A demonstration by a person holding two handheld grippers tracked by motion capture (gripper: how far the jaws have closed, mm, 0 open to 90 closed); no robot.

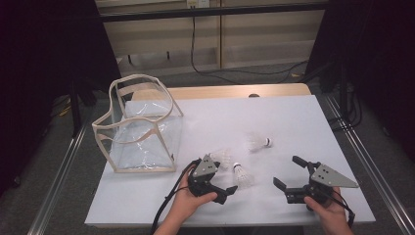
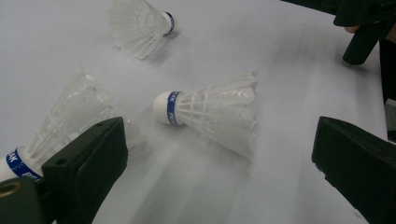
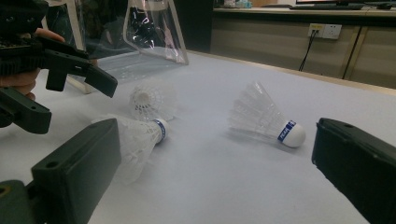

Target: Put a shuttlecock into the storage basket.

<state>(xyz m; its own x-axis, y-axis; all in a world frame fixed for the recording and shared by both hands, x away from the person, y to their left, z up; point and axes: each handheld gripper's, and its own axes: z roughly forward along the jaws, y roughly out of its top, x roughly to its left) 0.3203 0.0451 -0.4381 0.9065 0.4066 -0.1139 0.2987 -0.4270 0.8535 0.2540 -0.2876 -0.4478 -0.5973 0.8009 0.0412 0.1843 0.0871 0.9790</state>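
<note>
Even overhead light falls on the white worktop (image 1: 274,117), bright against dark surroundings. Shadows beside the shuttlecocks (image 2: 210,109) are faint. The black fingers (image 2: 84,163) nearest the shuttlecocks look soft and blurred.

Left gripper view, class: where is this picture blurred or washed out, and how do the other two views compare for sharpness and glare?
Left gripper view: the white table is streaked with motion blur around the middle shuttlecock, and the far shuttlecock is overexposed. Right gripper view: soft, its near tongs out of focus, glare on the clear bag. High view: evenly lit, faint shadows, shuttlecocks pale against the table.
</note>
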